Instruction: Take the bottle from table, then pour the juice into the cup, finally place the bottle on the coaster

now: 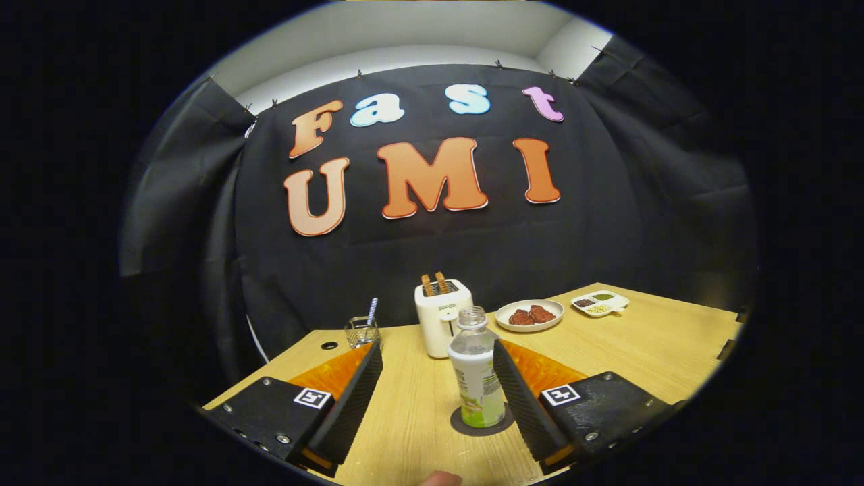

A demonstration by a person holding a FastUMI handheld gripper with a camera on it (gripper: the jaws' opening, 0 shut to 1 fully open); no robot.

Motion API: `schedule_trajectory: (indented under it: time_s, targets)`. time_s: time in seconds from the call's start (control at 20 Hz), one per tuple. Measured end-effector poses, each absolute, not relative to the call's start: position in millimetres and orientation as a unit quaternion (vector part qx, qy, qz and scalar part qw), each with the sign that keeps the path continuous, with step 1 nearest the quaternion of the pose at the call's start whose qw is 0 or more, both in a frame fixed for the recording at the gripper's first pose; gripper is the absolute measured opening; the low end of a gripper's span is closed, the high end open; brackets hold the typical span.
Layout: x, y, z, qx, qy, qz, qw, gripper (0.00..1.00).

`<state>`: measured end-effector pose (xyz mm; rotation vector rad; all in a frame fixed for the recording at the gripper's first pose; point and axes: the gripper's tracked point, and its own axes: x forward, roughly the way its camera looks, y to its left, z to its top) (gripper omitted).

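- The bottle (476, 378) stands upright on the dark round coaster (480, 424), uncapped, a pale green drink filling its lower part; the gripper (437, 379) is spread wide around it, with the right finger's inner face beside the bottle, perhaps touching it, and the left finger well apart from it.
- The cup (362, 332), a clear glass with a straw in it, sits beyond the bottle to its left, just past the left fingertip; whether any juice is in it cannot be told.
- A white toaster (442, 317) holding two slices stands just behind the bottle; a plate of meat (530, 315) and a small divided dish (600, 303) lie farther back to the bottle's right, on the wooden table (661, 351).
- Risk, as judged: with the right finger so near, any sideways drift toward the bottle could tip it, and the open neck would spill.
- Risk, as judged: pulling away at an angle could drag the bottle off the coaster's middle.
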<state>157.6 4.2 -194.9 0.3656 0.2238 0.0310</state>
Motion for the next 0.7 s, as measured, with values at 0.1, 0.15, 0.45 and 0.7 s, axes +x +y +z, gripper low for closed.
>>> schedule_trajectory:
  time_s: [0.1,0.15,0.45,0.7]
  targets:
    - [146,9,-166,0.158,0.089,0.015,0.983,0.98]
    - [139,15,-151,0.151,0.080,0.017,0.985,0.98]
    - [95,59,-66,0.166,0.034,0.075,0.983,0.97]
    - [61,74,-22,0.184,0.000,0.113,0.976,0.97]
